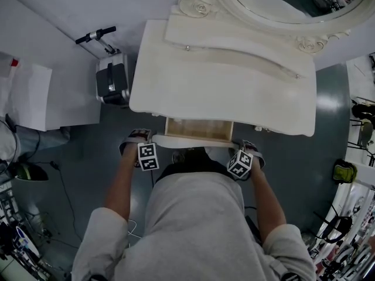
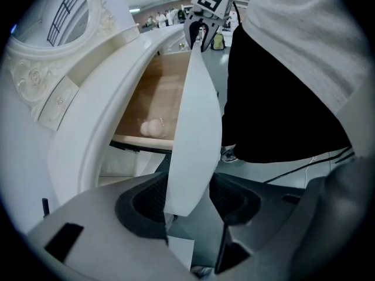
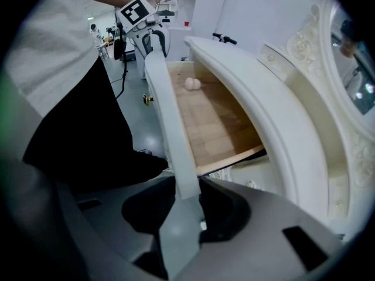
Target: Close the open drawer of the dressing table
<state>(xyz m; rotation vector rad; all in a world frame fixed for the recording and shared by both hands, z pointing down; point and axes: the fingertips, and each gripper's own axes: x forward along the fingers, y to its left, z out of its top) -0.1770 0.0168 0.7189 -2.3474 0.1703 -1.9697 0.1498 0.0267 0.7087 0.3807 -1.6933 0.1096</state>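
Observation:
The white dressing table (image 1: 176, 92) has its middle drawer (image 1: 198, 129) pulled out, showing a wooden bottom. A small pale round object (image 2: 151, 127) lies inside it. My left gripper (image 1: 140, 140) holds the left end of the white drawer front (image 1: 193, 141), and my right gripper (image 1: 247, 152) holds the right end. In the left gripper view the drawer front (image 2: 196, 127) runs between the jaws of the left gripper (image 2: 188, 201), and both pads touch it. The right gripper view shows the panel's end (image 3: 167, 110) pinched in my right gripper (image 3: 186, 206).
An ornate oval mirror (image 1: 281, 4) stands on the table's back. A grey wheeled case with a handlebar (image 1: 111, 78) sits left of the table. Cables and clutter lie at the floor's left and right edges. My body is right behind the drawer.

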